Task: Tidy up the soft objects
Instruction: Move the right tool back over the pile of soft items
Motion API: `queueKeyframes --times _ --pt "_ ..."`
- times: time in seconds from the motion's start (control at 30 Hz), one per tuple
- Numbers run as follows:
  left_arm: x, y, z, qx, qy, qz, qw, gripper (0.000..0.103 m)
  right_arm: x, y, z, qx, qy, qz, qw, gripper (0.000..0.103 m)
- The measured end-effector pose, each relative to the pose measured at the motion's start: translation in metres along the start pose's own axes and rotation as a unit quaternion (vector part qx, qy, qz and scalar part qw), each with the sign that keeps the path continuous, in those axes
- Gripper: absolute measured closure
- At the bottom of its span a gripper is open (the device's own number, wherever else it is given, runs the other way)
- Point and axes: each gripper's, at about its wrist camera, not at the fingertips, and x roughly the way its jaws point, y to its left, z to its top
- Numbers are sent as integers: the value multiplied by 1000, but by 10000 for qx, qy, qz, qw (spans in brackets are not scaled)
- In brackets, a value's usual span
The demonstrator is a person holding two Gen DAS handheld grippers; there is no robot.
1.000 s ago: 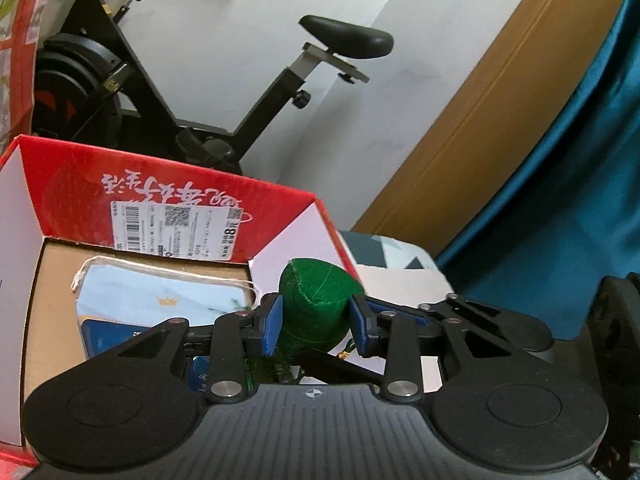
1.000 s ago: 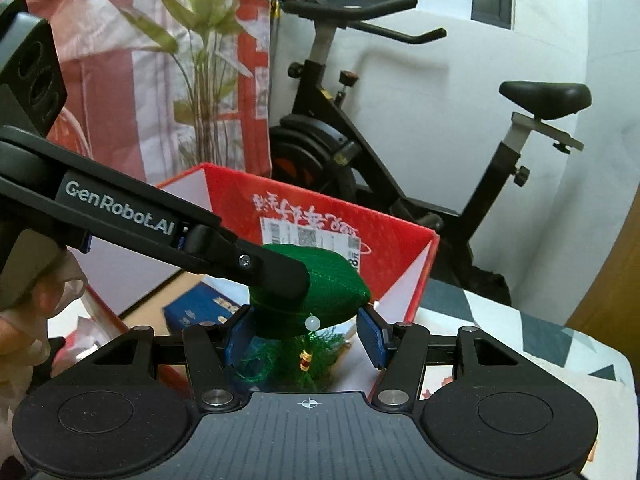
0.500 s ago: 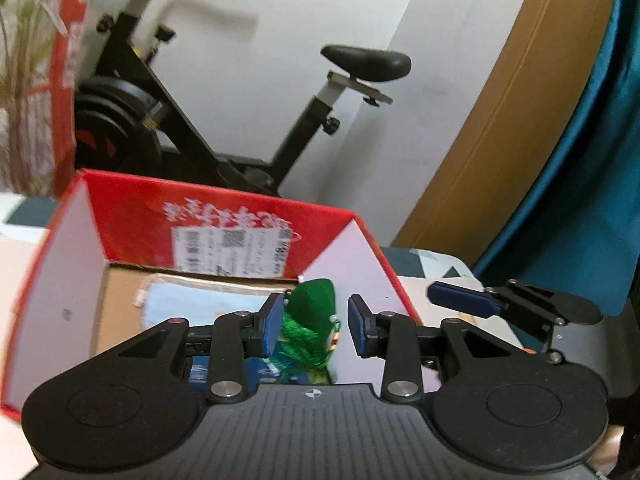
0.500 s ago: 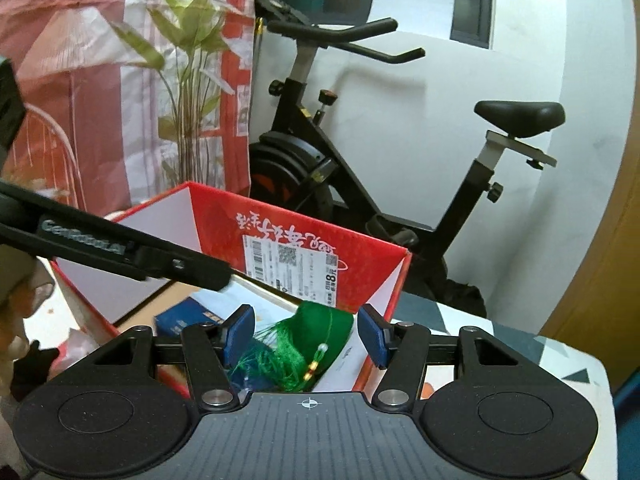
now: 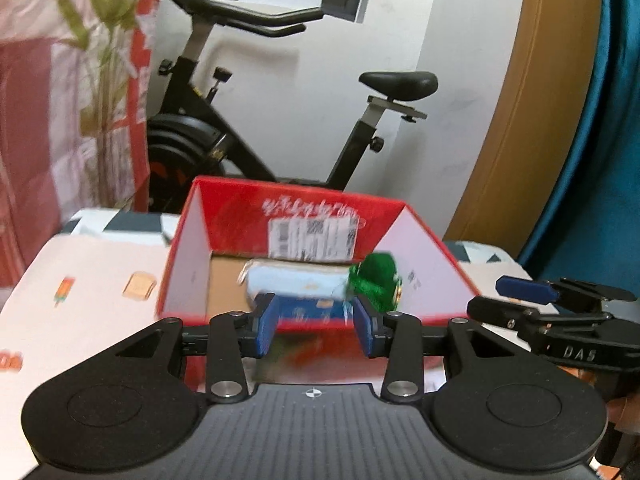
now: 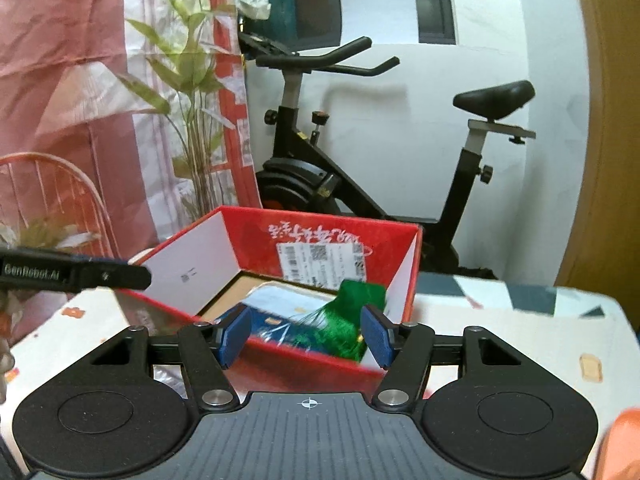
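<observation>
A green tasselled soft object (image 5: 374,280) (image 6: 348,320) lies inside the red cardboard box (image 5: 188,264) (image 6: 192,276), against its right wall. Under it are a light blue cloth (image 5: 292,280) (image 6: 280,300) and a blue packet (image 5: 304,310). My left gripper (image 5: 316,330) hangs in front of the box's near wall with its jaws opening and nothing between them. My right gripper (image 6: 306,336) is also back from the box, with its jaws opening and empty; the green object sits beyond its pads. One of the right gripper's fingers (image 5: 524,288) shows at the right of the left wrist view.
The box stands on a table with a white patterned cloth (image 5: 100,264) (image 6: 520,320). Behind it are a black exercise bike (image 5: 248,136) (image 6: 460,184), a leafy plant (image 6: 192,92) and a red wire chair (image 6: 60,196). A teal curtain (image 5: 600,160) hangs at the right.
Both grippers were shut on the green object above the box. They let go, it dropped into the box, and both grippers drew back with wider jaws.
</observation>
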Motion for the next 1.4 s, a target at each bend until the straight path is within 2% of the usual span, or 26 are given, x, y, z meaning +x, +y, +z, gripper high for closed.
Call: queueKeyframes --times 0.2,0.47,0.57,0.67,0.83,1.07,1.4 --pt "-29 14 -37 -238 45 170 9996 60 -19 19 -31 166 -29 71 9998 46" --pt "-53 21 -84 -477 176 285 9983 60 -36 39 -80 426 169 219 9987 46" --pt "-54 24 -101 -682 311 263 9968 61 -38 46 -97 501 288 307 9979 51" --pt "-51 23 -117 -669 464 251 9964 61 -39 56 -114 463 424 413 9972 54" --pt "-46 19 -131 -562 612 220 9963 61 -37 70 -129 331 635 517 9961 57" --pt "-39 16 -141 -461 697 210 9963 61 -31 77 -134 273 778 593 9948 58" --pt "-29 22 -150 -560 853 253 9945 61 -14 75 -149 419 1131 615 9908 57"
